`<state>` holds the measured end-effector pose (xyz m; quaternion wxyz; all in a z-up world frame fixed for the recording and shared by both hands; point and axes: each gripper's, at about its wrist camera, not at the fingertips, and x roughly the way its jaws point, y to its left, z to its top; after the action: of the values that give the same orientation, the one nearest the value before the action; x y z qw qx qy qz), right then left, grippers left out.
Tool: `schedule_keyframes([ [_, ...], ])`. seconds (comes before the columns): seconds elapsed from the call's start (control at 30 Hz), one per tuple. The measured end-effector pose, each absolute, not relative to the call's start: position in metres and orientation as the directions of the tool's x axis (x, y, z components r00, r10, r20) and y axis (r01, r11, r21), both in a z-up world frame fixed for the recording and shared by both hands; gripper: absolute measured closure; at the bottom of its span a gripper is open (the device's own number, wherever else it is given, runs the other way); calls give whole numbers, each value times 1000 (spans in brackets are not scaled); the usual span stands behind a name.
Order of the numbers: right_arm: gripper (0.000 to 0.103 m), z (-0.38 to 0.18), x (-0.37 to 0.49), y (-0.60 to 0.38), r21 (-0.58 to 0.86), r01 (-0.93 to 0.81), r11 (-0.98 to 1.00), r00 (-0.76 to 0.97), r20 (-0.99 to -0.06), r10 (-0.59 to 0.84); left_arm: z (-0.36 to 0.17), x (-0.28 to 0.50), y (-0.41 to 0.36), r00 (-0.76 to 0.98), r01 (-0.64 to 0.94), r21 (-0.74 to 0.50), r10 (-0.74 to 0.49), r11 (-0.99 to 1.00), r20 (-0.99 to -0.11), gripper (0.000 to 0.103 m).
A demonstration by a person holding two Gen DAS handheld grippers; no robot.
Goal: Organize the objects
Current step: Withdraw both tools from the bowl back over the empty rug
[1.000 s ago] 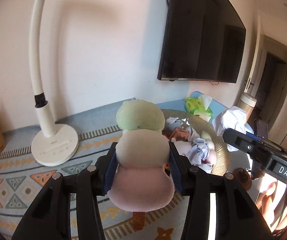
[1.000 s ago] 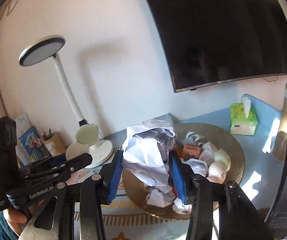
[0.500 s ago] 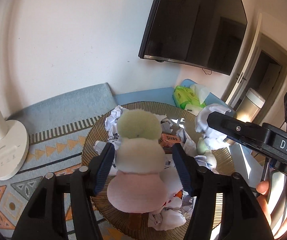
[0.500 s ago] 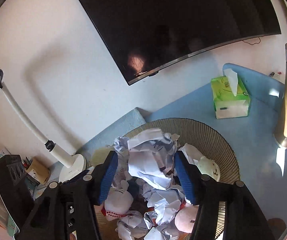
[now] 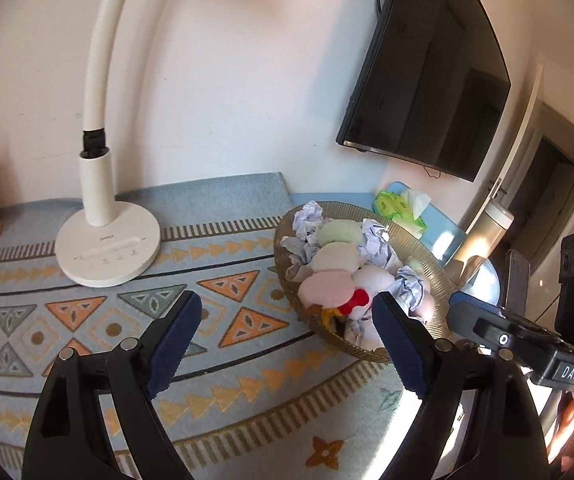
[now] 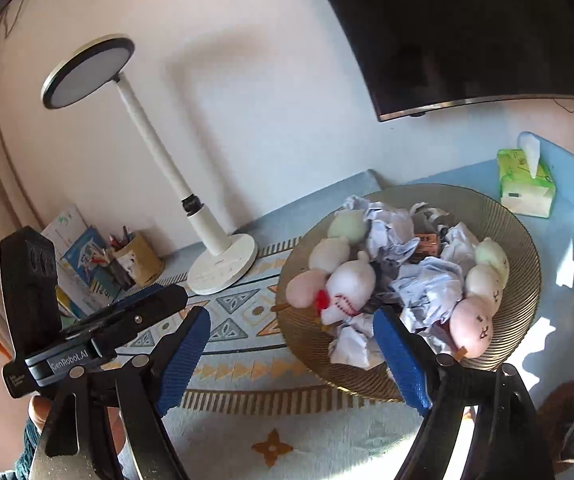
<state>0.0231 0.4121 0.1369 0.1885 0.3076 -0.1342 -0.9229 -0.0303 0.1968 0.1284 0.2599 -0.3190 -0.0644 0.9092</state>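
Observation:
A round woven basket (image 5: 367,350) (image 6: 523,276) on the table holds crumpled paper balls (image 6: 391,226) and plush toys. The green, cream and pink dango plush (image 5: 333,258) (image 6: 329,254) lies at its left side, next to a white plush with red trim (image 6: 349,286). A second dango plush (image 6: 481,284) lies at the basket's right. My left gripper (image 5: 287,340) is open and empty, over the mat in front of the basket. My right gripper (image 6: 291,356) is open and empty at the basket's near rim.
A white desk lamp (image 5: 107,246) (image 6: 223,260) stands on the patterned mat (image 5: 87,320) left of the basket. A green tissue box (image 6: 525,188) sits behind the basket. A pencil cup (image 6: 135,256) and books stand far left. A TV (image 5: 427,76) hangs on the wall.
Both grippers opened and drew back from the basket. The dango plush left my left gripper and the crumpled paper left my right gripper; both now lie in the basket.

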Motion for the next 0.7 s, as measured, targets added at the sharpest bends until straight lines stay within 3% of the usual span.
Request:
schedule_keyframes([
  [0.07,17,138,33,389,368,334,-868,-713,-504,-488,142,-15,168,-700,-398,-290,492,-870,-518,15],
  [0.13,14,135,38,370,370,370,-852,-693,-500,-519,155,2,136,-748,-357,-295,460,-887,-478,1],
  [0.27,11,110,39,339,379,390,-839,-655,-527,-542,157,35,88,-837,-243,-258,337,-935,-431,1],
  [0.5,11,55,26,300,206,349,-914,-674,-622,-398,85,37,50,-838,5,-107,54,-994,-543,1],
  [0.7,11,37,23,290,110,317,-942,-692,-653,-309,44,29,28,-805,91,-175,31,-980,-593,1],
])
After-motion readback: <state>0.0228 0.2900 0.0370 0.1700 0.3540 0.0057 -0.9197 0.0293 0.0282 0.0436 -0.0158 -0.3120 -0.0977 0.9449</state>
